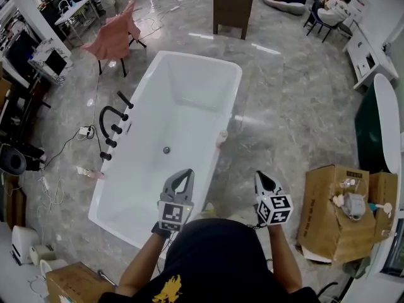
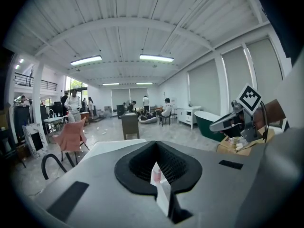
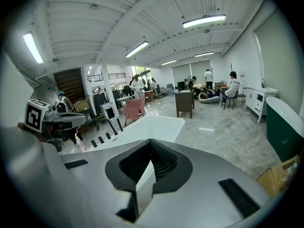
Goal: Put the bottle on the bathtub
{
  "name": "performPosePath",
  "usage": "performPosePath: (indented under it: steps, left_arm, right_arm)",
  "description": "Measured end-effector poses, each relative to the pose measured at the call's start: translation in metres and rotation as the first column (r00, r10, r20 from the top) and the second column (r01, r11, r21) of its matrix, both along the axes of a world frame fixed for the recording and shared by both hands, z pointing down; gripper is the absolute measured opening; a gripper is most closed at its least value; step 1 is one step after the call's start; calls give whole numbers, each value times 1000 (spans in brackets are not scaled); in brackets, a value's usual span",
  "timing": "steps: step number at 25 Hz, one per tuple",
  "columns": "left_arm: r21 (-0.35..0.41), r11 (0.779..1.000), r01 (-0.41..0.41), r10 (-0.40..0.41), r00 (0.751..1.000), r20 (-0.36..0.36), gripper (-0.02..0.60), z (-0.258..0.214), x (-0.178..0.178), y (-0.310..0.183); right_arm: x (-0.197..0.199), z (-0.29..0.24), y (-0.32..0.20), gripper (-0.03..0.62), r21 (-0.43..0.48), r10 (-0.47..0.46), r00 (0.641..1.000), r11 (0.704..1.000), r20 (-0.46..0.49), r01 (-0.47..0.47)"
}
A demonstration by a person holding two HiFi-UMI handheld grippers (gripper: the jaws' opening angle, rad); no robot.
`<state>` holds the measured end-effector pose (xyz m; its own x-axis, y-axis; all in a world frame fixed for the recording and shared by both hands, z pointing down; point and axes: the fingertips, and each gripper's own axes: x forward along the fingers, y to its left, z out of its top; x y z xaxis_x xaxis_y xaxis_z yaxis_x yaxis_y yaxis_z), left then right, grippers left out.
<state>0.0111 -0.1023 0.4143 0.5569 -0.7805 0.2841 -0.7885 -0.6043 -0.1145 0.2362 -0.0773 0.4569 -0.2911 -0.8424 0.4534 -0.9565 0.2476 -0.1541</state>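
Biggest worry here is the bottle (image 1: 222, 137) itself. It looks to be standing on the right-hand rim of the bathtub (image 1: 189, 54), about halfway along, so the job seems pretty much done. That rim is narrow, rounded and glossy though, so the bottle probably isn't very stable. Any knock from a sleeve or a gripper swinging past would likely tip it into the tub or out onto the floor (image 1: 284, 106).

The left gripper (image 1: 187, 172) has its fingers pressed together with just a sliver of a gap and nothing between them. The bottle shows through that gap, well off in the distance. The right gripper (image 1: 258, 174) is the same, pinched together and empty. Both hang close to the person at the near end of the tub, well apart from the bottle.

The floor is polished grey stone-look tile, shiny enough to be slippery. There are loose cables (image 1: 63, 150) left of the tub by the black tap (image 1: 113, 122), so that's a trip hazard. Cardboard boxes (image 1: 331, 210) crowd the right side. It's a big open showroom sort of room, with a pink chair (image 1: 113, 36), a dark cabinet (image 1: 232, 5) and a green tub (image 1: 372, 131).
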Motion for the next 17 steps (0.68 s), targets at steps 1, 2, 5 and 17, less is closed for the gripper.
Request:
performPosePath:
  steps: [1,2,5,17]
  left_arm:
    - [0,1000,0,0,1000,2,17,0,0,0]
    - [1,1000,0,0,1000,4,17,1,0,1]
    - [-11,1000,1,-1,1000,14,17,5,-2,4]
    - [-30,999,-27,27,1000,11,17,18,-3,12]
  right_arm:
    - [0,0,0,0,0,-2,1000,1000,-1,2]
    - [0,0,0,0,0,-3,1000,1000,-2,3]
    - [-2,1,0,0,-5,-6,1000,1000,-2,6]
    - [-8,12,0,0,-36,-17,1000,999,-4,17]
